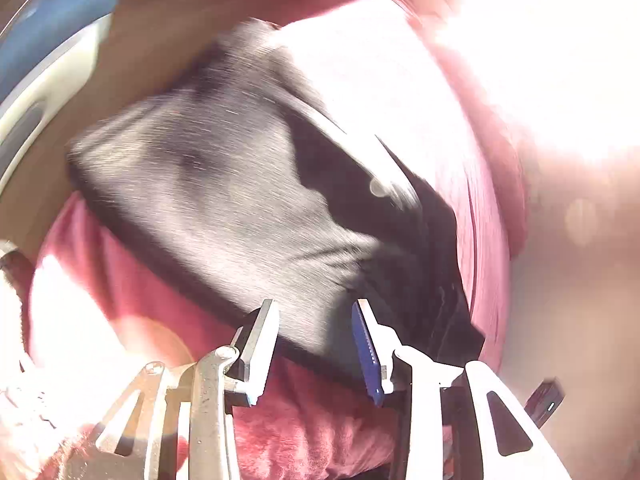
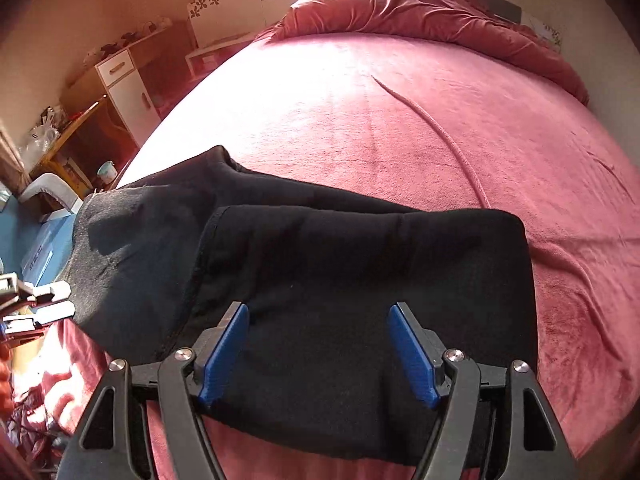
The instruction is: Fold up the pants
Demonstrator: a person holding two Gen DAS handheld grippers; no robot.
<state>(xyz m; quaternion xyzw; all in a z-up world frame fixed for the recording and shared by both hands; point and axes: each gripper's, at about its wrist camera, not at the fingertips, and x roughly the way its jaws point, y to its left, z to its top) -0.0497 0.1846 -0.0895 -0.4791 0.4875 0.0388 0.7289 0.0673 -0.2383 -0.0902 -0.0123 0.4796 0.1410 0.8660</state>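
Black pants (image 2: 320, 280) lie folded over on a red-pink bed cover (image 2: 400, 120), near the bed's front left corner. My right gripper (image 2: 318, 344) is open and empty, its blue pads spread above the folded top layer. My left gripper (image 1: 316, 344) is open and empty at the near edge of the pants (image 1: 224, 184); that view is blurred by motion. The left gripper's white fingers (image 2: 48, 300) also show at the left edge of the right wrist view, beside the pants' left end.
A bunched red duvet (image 2: 440, 8) lies at the head of the bed. A white drawer cabinet (image 2: 128, 92), a wooden shelf and clutter stand left of the bed. A blue box (image 2: 36, 256) sits by the left corner. Strong sunlight washes out parts of the left wrist view.
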